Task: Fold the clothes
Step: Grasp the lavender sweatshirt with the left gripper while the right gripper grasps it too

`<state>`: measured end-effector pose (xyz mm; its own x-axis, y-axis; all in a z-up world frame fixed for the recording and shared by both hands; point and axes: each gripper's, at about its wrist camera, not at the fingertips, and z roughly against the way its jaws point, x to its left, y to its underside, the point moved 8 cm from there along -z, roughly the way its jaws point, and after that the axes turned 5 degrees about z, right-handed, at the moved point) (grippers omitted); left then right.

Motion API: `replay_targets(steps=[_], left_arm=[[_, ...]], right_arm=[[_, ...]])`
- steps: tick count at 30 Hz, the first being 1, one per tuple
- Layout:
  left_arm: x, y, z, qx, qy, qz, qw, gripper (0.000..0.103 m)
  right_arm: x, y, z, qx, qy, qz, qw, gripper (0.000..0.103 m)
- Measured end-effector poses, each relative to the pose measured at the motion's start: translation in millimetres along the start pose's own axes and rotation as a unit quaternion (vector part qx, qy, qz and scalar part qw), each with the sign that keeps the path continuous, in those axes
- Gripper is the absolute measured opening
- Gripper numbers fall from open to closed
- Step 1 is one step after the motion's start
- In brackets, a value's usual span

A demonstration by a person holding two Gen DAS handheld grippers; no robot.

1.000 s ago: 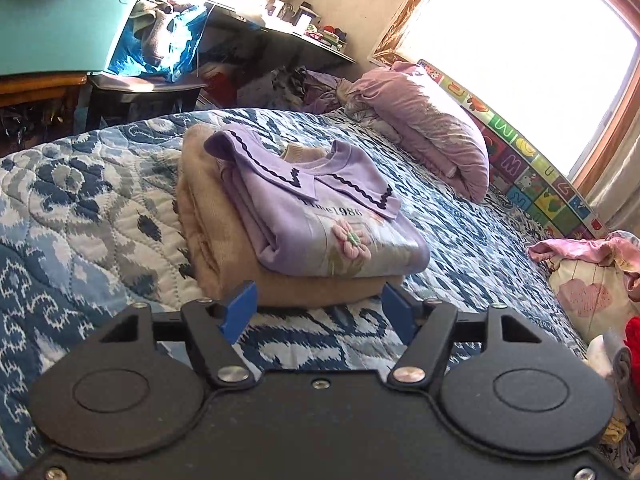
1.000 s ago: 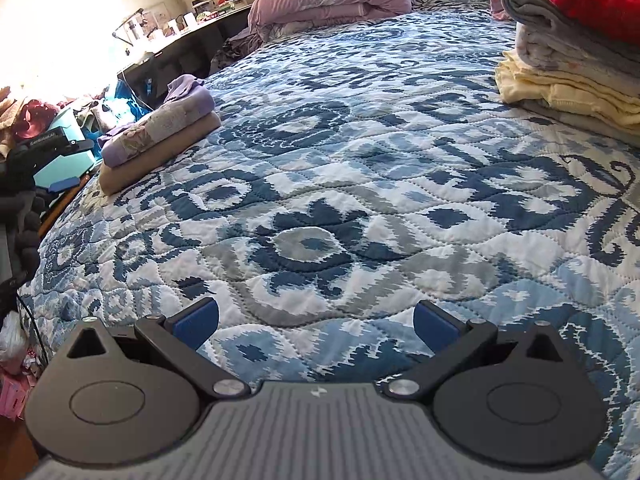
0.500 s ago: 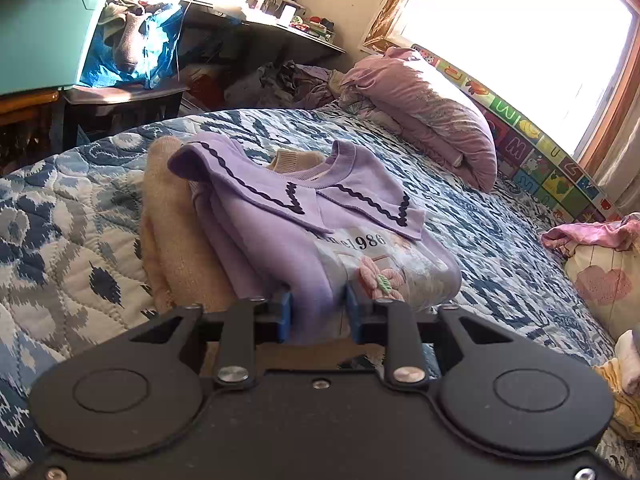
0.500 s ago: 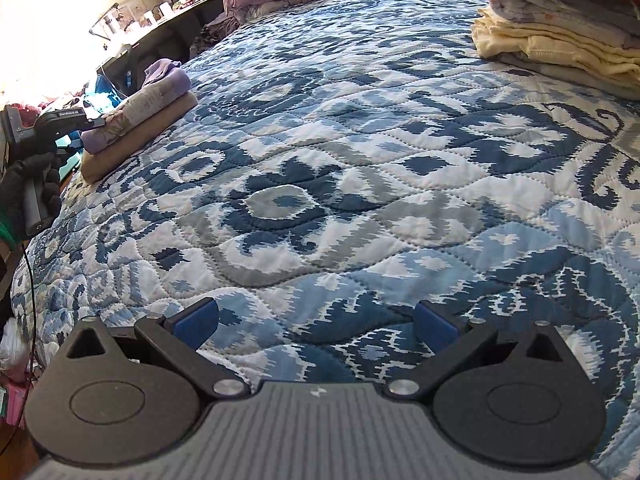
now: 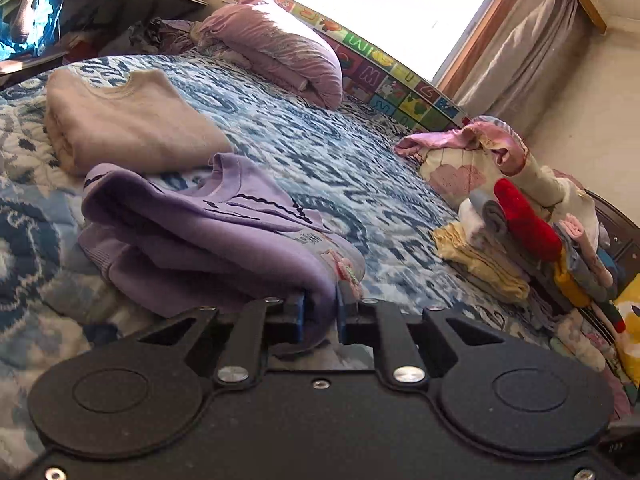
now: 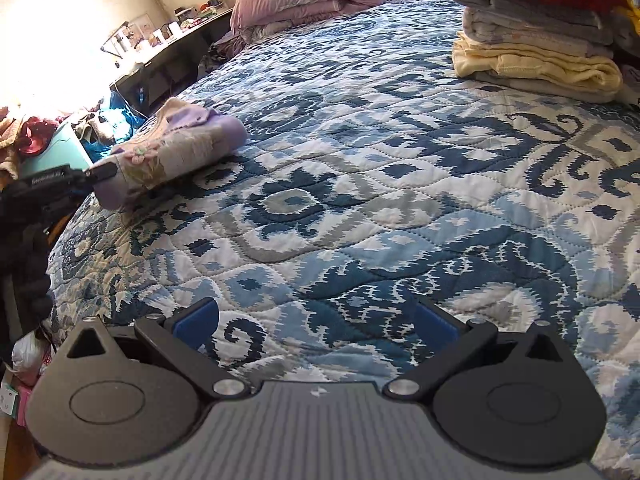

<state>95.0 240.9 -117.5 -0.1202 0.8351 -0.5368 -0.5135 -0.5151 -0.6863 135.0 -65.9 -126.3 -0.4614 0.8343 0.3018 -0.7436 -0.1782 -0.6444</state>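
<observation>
Pinching a fold of the purple sweater (image 5: 208, 236), the left hand-held gripper (image 5: 320, 312) is closing on it; the sweater lies on the bed (image 5: 360, 176) just in front of the folded beige sweater (image 5: 128, 120). Right hand-held gripper (image 6: 316, 324) hovers spread wide and empty over the quilt. Farther off sits a pile of folded clothes (image 6: 536, 52).

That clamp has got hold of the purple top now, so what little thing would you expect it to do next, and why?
Probably drag it a bit further onto the open quilt. The left gripper has its jaws closing on the folded edge of the purple top, which lies off the beige sweater. The right gripper hangs open over bare quilt, free to help there.
</observation>
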Motion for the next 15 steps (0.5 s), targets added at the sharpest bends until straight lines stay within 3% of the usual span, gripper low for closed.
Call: replay_targets(steps=[3,6,9,10,11,13,15], left_arm=[[3,50,39,0.016,0.009,0.013,0.9997,0.012],[26,79,72,0.016,-0.012,0.045,0.9988,0.013],[46,97,88,0.023,-0.049,0.071,0.9960,0.021],[49,96,93,0.016,-0.052,0.079,0.9954,0.031],[51,94,97,0.007,-0.054,0.087,0.9947,0.051],[53,83,104,-0.019,-0.060,0.097,0.9932,0.076],[56,69,106,-0.040,-0.063,0.113,0.9908,0.081]], right_arm=[[-1,6,14,-0.001,-0.009,0.004,1.000,0.103],[0,11,23,0.000,-0.021,0.011,1.000,0.103],[7,8,20,0.001,-0.046,0.015,0.999,0.103],[10,5,16,0.001,-0.056,0.015,0.998,0.103],[14,1,12,0.003,-0.066,0.016,0.998,0.103],[23,-8,-1,0.007,-0.090,0.018,0.996,0.103],[36,-22,-20,0.013,-0.118,0.018,0.993,0.102]])
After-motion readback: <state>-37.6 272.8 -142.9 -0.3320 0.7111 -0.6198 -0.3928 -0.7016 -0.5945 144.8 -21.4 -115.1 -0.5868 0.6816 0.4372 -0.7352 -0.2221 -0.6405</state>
